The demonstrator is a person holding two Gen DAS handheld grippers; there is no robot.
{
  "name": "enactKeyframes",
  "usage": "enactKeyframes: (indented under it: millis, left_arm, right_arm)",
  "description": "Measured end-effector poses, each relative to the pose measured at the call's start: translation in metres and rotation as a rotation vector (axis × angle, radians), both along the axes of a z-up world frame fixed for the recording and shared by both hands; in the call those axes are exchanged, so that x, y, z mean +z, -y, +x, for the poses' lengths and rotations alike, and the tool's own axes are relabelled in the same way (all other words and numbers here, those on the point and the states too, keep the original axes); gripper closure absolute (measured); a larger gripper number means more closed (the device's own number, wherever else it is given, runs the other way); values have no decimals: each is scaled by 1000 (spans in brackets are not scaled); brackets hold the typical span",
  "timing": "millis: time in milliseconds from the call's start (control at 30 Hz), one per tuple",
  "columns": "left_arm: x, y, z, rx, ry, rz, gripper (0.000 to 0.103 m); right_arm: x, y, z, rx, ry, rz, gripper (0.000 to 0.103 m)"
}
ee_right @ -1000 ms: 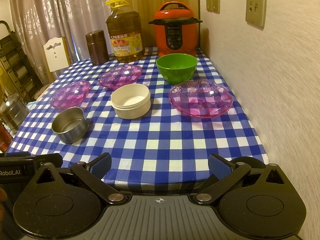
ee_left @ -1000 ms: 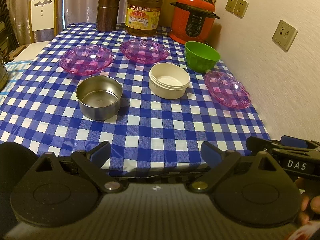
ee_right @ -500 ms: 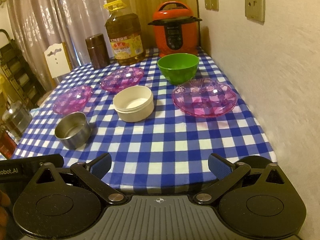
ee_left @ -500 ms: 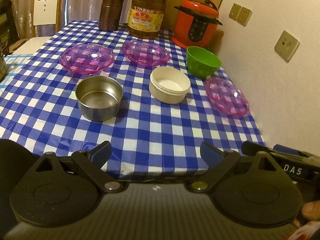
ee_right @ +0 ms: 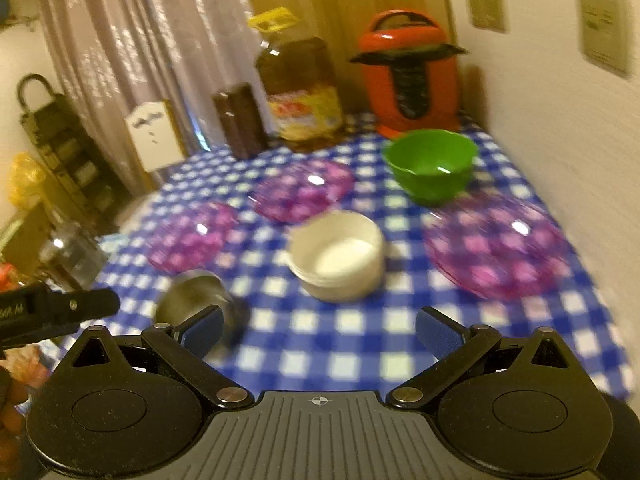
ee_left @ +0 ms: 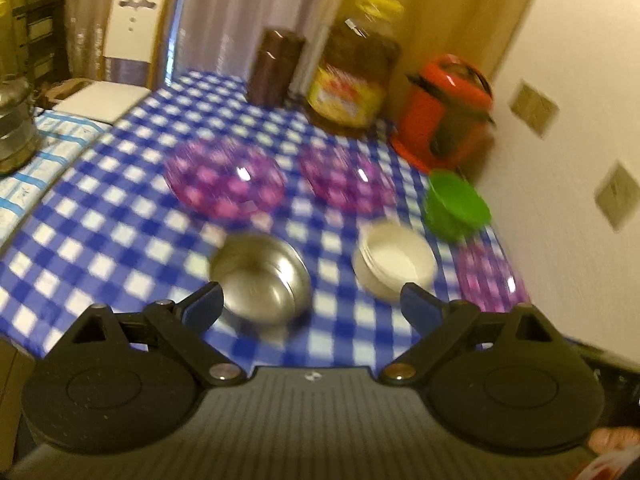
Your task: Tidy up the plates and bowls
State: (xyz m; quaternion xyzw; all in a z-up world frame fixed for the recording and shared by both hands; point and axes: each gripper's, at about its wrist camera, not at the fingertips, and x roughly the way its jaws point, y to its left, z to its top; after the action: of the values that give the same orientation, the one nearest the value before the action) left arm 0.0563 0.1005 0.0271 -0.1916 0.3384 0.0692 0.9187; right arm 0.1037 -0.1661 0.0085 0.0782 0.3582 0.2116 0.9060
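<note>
Though blurred, three plates [ee_right: 496, 246], three bowls [ee_right: 338, 254]

home dining table [ee_left: 120, 216], rice cooker [ee_right: 408, 84], curtains [ee_right: 132, 40]

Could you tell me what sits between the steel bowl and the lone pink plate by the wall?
The white bowl sits between the steel bowl and that pink plate, clearest in the right wrist view.

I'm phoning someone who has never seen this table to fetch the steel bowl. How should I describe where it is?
Start from the blue-and-white checked tablecloth and look along its near edge. The steel bowl sits there, left of the white bowl and in front of a purple glass plate. It is the only shiny metal dish; its neighbours are white, green or see-through purple.
</note>
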Motion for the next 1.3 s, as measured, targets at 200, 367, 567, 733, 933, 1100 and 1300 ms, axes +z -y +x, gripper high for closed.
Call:
enactKeyframes:
  millis: [200, 367, 567, 733, 933, 1100, 1300]
  left_arm:
    - [26, -56, 31, 83, 62, 49, 9]
    - [24, -95, 55, 125, 78, 44, 9]
    - [2, -125, 83, 118, 71, 68, 9]
    - [-27, -141, 109, 105, -4, 71, 9]
    - [-59, -160, 140, 92, -52, 90, 11]
    - [-82, -173, 160, 90, -88, 80, 12]
    - [-103, -182, 178, 76, -119, 61, 27]
  right_arm:
    - [20, -44, 47, 73, 51, 41, 1]
    - [24, -81, 87, 116, 70, 65, 1]
    - [-1, -126, 137, 172, 11, 97, 1]
    - [-35, -161, 171, 195, -55, 92, 1]
    - [-69, -178, 202, 177, -167, 115, 1]
    - [-75, -193, 219, 168, -187, 105, 27]
    - [-99, -202, 237, 127, -291, 117, 34]
